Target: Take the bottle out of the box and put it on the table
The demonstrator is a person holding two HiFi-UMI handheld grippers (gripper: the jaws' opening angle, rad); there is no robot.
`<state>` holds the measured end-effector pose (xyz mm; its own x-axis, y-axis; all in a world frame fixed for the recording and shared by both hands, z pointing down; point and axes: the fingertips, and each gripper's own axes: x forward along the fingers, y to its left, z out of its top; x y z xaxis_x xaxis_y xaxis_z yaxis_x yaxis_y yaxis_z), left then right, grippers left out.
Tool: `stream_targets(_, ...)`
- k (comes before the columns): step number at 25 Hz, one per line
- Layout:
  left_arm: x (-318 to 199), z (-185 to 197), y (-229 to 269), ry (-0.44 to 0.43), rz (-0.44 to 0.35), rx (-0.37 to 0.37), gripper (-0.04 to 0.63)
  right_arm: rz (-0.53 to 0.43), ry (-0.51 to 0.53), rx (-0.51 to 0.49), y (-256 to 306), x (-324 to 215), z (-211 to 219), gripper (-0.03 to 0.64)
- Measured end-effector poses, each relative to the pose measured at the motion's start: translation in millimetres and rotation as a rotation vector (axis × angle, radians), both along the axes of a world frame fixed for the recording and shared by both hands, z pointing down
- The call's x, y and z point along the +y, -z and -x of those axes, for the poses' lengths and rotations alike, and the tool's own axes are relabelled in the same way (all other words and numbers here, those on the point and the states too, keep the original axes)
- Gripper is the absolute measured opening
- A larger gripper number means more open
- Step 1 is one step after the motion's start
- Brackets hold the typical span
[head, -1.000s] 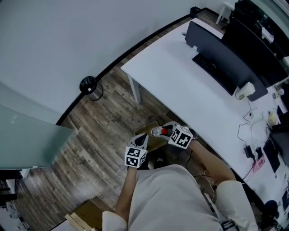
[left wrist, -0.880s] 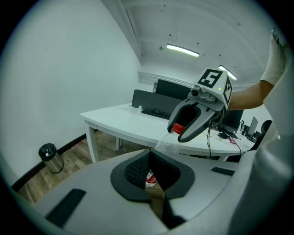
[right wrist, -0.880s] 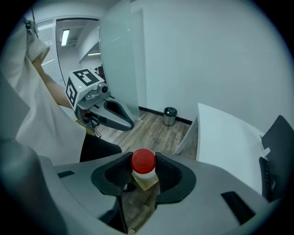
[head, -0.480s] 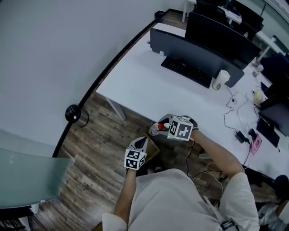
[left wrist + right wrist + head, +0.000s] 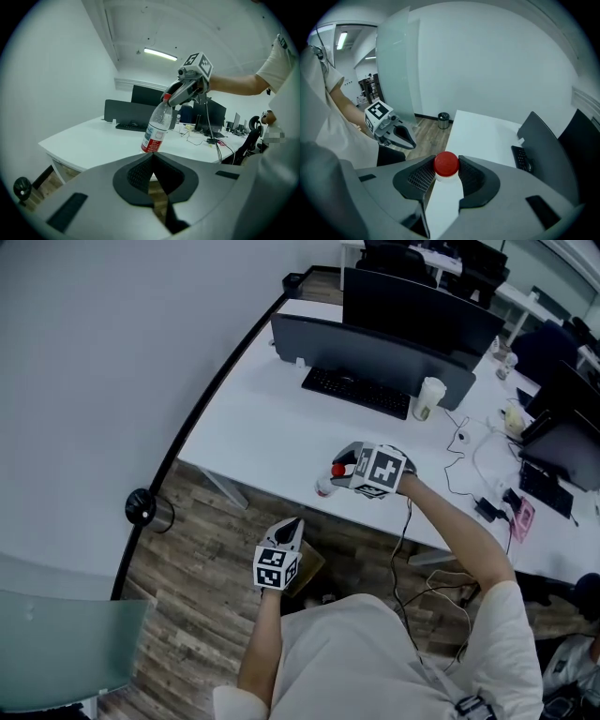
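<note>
**A:** What is nearest the person?

**B:** The left gripper [image 5: 152,164], its fingers pressed together on nothing, just over the box [image 5: 311,565] on the floor.

**A:** And the bottle?

**B:** Farther out, the bottle [image 5: 157,125] hangs from the right gripper [image 5: 446,174], whose fingers [image 5: 423,177] clamp its neck under the red cap. It is out of the box, seemingly above the near edge of the table [image 5: 272,427]. It has yet to be set down.

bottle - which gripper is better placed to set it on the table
Right. The right gripper is shut on the bottle at its red-capped top and holds it above the table's near edge. The left gripper is shut and empty, off over the floor.
</note>
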<state>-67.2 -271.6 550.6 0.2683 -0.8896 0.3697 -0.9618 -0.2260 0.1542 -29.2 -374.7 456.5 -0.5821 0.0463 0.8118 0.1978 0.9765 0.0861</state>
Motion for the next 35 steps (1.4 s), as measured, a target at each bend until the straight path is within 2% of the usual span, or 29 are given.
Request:
stream_targets(8,-4,-4,9,0.029,-0.018,0.013,0.014,0.021,-0.189,0.12,-42,-59,-31,0.183)
stream_targets(12,0,-2,8,0.053,-0.013,0.013,0.014,0.063,-0.275,0.108,-54,-79,-37,0.184)
stream_targets(15,4,-1,2,0.068,-0.003,0.017,0.014,0.098,-0.324,0.048,-53,-86,-33,0.184)
stream_targets(18,4,-3,-3,0.076,0.001,0.028,0.014,0.125,-0.388,-0.057,-52,-89,-28,0.184)
stream_targets(29,5,-13,-2,0.067,0.001,0.041,0.014,0.083,-0.549,-0.378,-45,-85,-24,0.186)
stream_targets(35,13,-8,7,0.047,-0.009,0.019,0.014,0.057,-0.65,-0.441,-45,-87,-30,0.192)
